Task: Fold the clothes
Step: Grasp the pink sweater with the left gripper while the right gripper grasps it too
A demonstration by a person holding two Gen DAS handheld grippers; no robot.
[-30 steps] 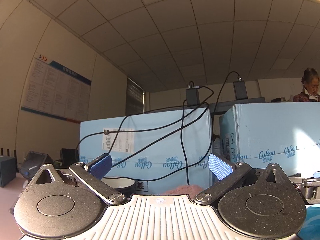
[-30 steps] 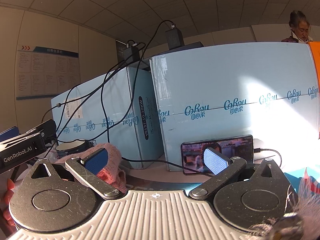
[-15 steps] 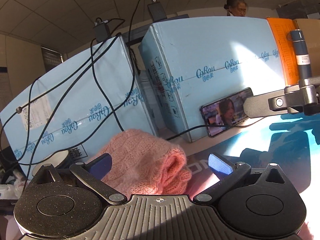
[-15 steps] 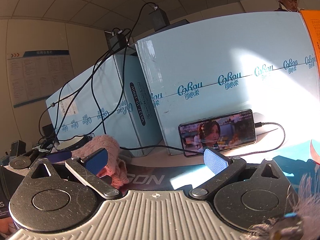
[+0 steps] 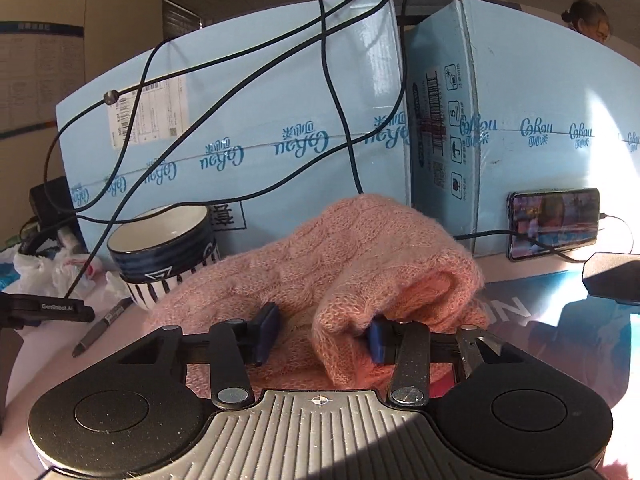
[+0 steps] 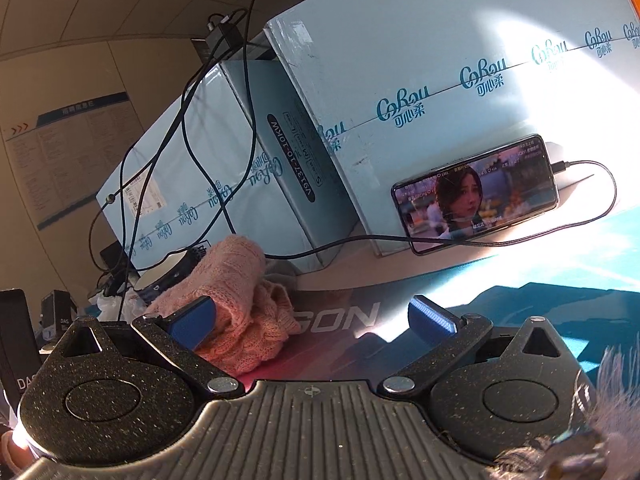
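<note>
We hold the left gripper [image 5: 320, 334] low over the table, its two blue-padded fingers [image 5: 267, 330] drawn in on a fold of the pink knitted sweater [image 5: 340, 264]; the right pad is partly buried in the wool, and the knit bunches up between the two pads, so we read this tool as clamped on the garment. The sweater lies in a soft heap on the dark printed desk mat [image 5: 532, 320], just in front of the two pale blue cardboard boxes [image 5: 248, 128] and touching, or nearly touching, the navy-and-white striped ceramic bowl [image 5: 164, 256] to its left. A dark marker pen [image 5: 102, 326] rests on the table near the bowl.

Our right gripper [image 6: 316, 322] has its blue pads spread wide with nothing between them; its left pad overlaps the sweater [image 6: 236, 292] in the right wrist view, but we cannot tell whether it touches. Beyond it, a black smartphone playing a video [image 6: 474, 194] leans against the nearer box [image 6: 440, 60], a black charging cable [image 6: 596, 204] plugged into its end. Black cables [image 5: 336, 92] drape down the box fronts.
</note>
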